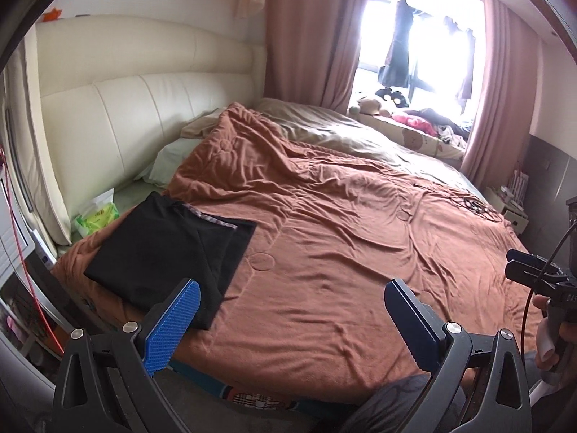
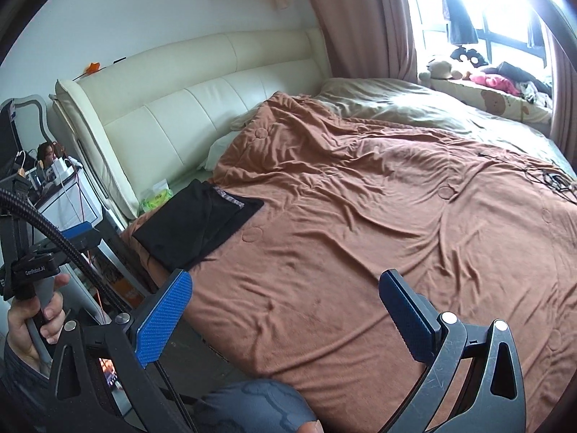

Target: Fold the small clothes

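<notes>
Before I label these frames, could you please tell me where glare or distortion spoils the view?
Left wrist view: window blown out white, headboard bowed by fisheye. Right wrist view: same window glare, dark vignette in corners; black garment stays sharp.

Bedroom. Cream padded headboard (image 1: 137, 108) at left of frame against a pale wall (image 2: 144, 11). Bed covered by a wrinkled rust-brown quilt (image 1: 342, 223); olive sheet (image 1: 324, 126) exposed toward upper centre. Pink curtains (image 1: 313, 32) flank a window (image 1: 425, 29) at upper right, daylight strongly overexposed. Plush toys (image 2: 443, 68) and loose clothing on the sill. Cluttered nightstand (image 2: 65, 195) at left edge of right wrist view.
</notes>
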Tool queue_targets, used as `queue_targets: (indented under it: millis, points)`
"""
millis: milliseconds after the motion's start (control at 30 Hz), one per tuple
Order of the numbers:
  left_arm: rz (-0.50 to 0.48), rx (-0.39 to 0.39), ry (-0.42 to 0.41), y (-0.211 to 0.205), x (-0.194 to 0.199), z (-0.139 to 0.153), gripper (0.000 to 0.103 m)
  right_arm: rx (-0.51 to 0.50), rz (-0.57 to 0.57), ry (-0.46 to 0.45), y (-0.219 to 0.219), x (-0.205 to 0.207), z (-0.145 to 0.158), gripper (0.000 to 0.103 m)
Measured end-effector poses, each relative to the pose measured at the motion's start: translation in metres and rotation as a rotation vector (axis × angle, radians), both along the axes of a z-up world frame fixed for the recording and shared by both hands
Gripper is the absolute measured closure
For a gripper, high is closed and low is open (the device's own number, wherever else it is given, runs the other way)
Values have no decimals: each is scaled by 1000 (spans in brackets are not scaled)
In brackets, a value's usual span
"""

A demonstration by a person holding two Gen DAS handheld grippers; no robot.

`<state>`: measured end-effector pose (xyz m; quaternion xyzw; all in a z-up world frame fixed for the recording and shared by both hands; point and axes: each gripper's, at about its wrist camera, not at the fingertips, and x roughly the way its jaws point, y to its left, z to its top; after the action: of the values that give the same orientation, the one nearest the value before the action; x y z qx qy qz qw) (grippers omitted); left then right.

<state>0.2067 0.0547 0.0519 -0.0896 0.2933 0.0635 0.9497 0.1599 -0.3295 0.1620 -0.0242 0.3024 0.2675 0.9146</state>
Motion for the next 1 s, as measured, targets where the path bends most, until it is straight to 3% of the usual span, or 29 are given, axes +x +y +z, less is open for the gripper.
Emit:
queue_targets:
  millis: [233, 567, 1000]
  points:
    - [-36, -7, -53, -49, -30, 2, 0, 59, -7, 2, -46, -36, 0, 0]
    - [-81, -51, -100, -106, -60, 6, 0, 71, -68, -76, -107, -96, 2, 0]
    - [-93, -26, -138, -133, -100, -17, 0, 17, -140, -104, -117, -148, -32, 0]
